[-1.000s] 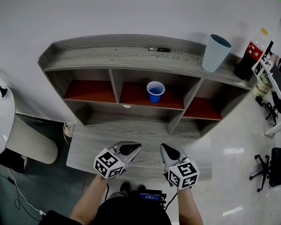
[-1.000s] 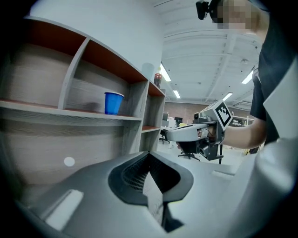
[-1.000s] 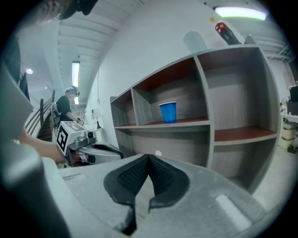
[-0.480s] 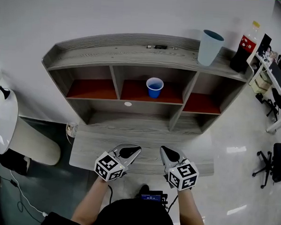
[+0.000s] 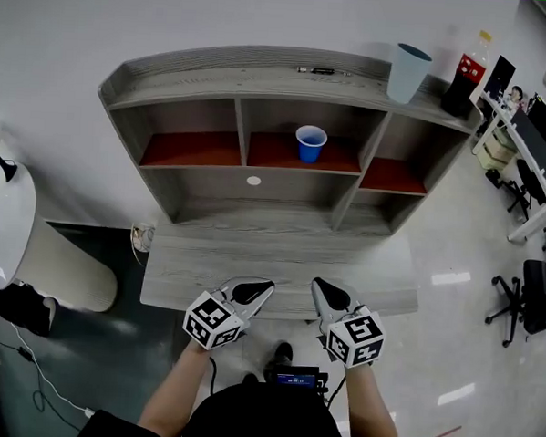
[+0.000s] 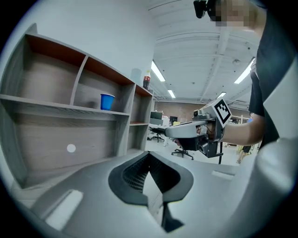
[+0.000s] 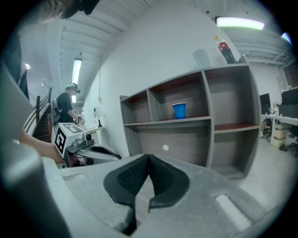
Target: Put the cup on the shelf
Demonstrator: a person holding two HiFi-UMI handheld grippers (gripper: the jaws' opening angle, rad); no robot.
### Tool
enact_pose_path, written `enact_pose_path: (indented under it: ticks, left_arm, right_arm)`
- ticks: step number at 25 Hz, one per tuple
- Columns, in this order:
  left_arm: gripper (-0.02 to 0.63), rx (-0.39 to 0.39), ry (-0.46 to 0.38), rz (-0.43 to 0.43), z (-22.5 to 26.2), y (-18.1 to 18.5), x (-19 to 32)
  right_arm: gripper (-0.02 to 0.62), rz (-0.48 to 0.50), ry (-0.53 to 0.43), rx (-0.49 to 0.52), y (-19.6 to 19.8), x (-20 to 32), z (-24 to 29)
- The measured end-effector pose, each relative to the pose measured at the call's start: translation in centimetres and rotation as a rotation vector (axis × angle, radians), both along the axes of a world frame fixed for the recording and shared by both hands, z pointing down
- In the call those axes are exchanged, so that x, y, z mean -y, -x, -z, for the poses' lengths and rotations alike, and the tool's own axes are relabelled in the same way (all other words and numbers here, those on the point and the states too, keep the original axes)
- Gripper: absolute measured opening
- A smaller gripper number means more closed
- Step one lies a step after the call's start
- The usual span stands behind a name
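A small blue cup (image 5: 310,143) stands upright on the red floor of the middle compartment of the grey wooden shelf unit (image 5: 289,81); it also shows in the left gripper view as the blue cup (image 6: 107,101) and in the right gripper view as the blue cup (image 7: 179,110). My left gripper (image 5: 257,291) and right gripper (image 5: 322,293) hang side by side over the front edge of the lower desk board (image 5: 279,268), well away from the cup. Both are shut with nothing between the jaws.
On top of the shelf unit stand a tall pale blue cup (image 5: 408,72) and a cola bottle (image 5: 463,75), with a small dark object (image 5: 315,71) near the middle. A white round table (image 5: 3,231) is at left. Office chairs (image 5: 529,300) and desks are at right.
Both grippers and the head have drawn back from the shelf unit, which now looks smaller and farther. The cup has stayed in the middle compartment. Both grippers remain shut.
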State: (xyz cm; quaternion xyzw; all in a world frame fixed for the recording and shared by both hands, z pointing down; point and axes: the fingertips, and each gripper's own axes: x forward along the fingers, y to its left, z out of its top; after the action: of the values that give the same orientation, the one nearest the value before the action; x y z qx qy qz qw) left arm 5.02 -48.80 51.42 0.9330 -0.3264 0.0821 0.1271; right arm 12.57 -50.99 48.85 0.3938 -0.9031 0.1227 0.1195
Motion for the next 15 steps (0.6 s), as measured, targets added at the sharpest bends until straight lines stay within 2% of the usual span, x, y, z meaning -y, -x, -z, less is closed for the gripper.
enact_pose_path:
  ticks: [8,15]
  left_arm:
    - [0.000,-0.012,0.005,-0.018,-0.5,1.5,-5.3]
    - [0.000,-0.017,-0.001,-0.028,-0.6,2.3,-8.0]
  right_arm:
    - [0.003,-0.026,-0.010,0.002,1.7,-5.3,-0.1]
    - [0.003,-0.042,-0.014,-0.005,2.3,-8.3,-0.2]
